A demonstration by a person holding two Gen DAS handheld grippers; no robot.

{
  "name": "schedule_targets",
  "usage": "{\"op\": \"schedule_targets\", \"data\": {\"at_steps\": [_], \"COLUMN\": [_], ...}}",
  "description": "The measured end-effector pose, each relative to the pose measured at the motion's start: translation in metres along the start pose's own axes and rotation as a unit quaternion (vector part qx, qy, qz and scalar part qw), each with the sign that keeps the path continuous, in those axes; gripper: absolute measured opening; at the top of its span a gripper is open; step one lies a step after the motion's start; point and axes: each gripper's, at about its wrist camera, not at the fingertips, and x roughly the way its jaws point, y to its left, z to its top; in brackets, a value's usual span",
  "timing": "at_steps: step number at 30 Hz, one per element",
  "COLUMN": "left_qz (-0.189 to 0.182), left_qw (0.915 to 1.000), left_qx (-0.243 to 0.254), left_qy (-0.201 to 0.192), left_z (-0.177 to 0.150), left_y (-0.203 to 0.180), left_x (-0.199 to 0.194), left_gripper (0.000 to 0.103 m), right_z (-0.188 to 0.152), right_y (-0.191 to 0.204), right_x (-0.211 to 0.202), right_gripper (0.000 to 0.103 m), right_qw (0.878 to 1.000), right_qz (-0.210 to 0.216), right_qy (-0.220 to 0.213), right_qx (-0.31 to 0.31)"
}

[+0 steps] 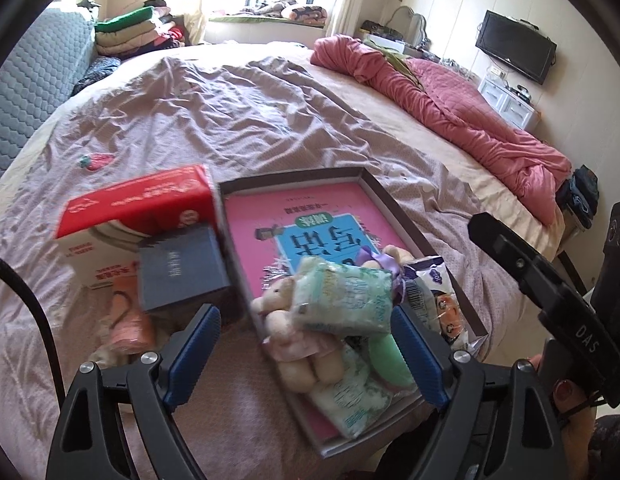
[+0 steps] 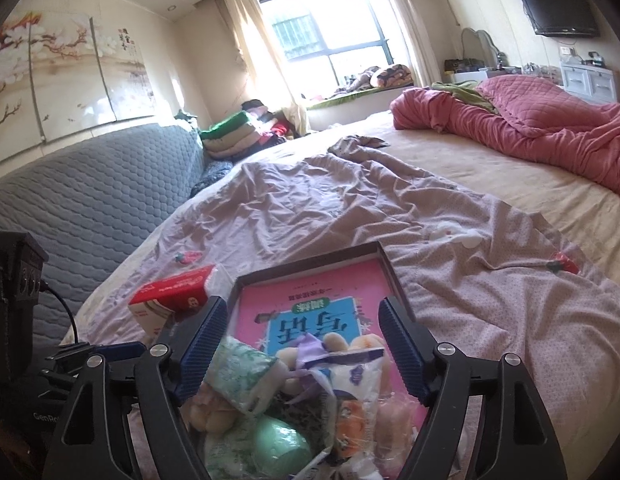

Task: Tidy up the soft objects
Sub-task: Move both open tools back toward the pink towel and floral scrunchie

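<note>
A shallow cardboard box (image 1: pixel 393 204) (image 2: pixel 310 266) lies on the bed with a pink book (image 1: pixel 302 216) (image 2: pixel 310 296) in its bottom. On its near end sit soft things: a green tissue pack (image 1: pixel 341 296) (image 2: pixel 242 376), a beige plush toy (image 1: pixel 286 328), a second tissue pack (image 1: pixel 349 400), a green round pad (image 1: pixel 385 356) (image 2: pixel 282 444) and a white snack bag (image 1: pixel 433 292) (image 2: pixel 353 396). My left gripper (image 1: pixel 306 344) is open, its jaws either side of the pile. My right gripper (image 2: pixel 306 348) is open and empty above the pile.
A red and white carton (image 1: pixel 138 208) (image 2: pixel 170 296) and a dark grey box (image 1: pixel 182 268) stand left of the cardboard box. A pink soft item (image 1: pixel 130 320) lies near them. A red quilt (image 1: pixel 449 92) (image 2: pixel 529 120) lies at the bed's far right; a grey headboard (image 2: pixel 82 196) is at left.
</note>
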Motion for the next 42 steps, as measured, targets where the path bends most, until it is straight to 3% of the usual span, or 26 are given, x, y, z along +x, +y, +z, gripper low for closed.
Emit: {"op": "schedule_targets", "data": {"at_steps": [11,19,26,31,36,42], "left_qz": [0.047,0.078,0.073,0.057,0.024,0.019], "left_qw": [0.9972,0.9910,0.9900,0.9915,0.9916,0.9896], "left_qx": [-0.047,-0.102,-0.115,-0.116,-0.126,-0.130], "left_qy": [-0.034,-0.038,-0.036,-0.015,0.019,0.060], "left_z": [-0.001,-0.008,-0.007,-0.004,-0.003,-0.005], "left_y": [0.077,0.143,0.166,0.181,0.193,0.200], "left_x": [-0.050,-0.062,-0.054,-0.030,0.004,0.041], "left_gripper": [0.087,0.087,0.087,0.087,0.087,0.086], "right_z": [0.003,-0.018,-0.049,-0.080,-0.107,-0.121], "right_y": [0.052,0.119,0.177,0.204,0.212,0.210], "right_x": [-0.003,0.009,0.033,0.063,0.095,0.112], "right_gripper": [0.082,0.082,0.082,0.082,0.082,0.082], "right_qw": [0.995,0.987,0.978,0.971,0.965,0.964], "right_qz": [0.097,0.138,0.147,0.130,0.116,0.104], "right_qy": [0.018,0.060,0.096,0.131,0.165,0.171], "right_qx": [0.016,-0.051,-0.108,-0.154,-0.170,-0.175]}}
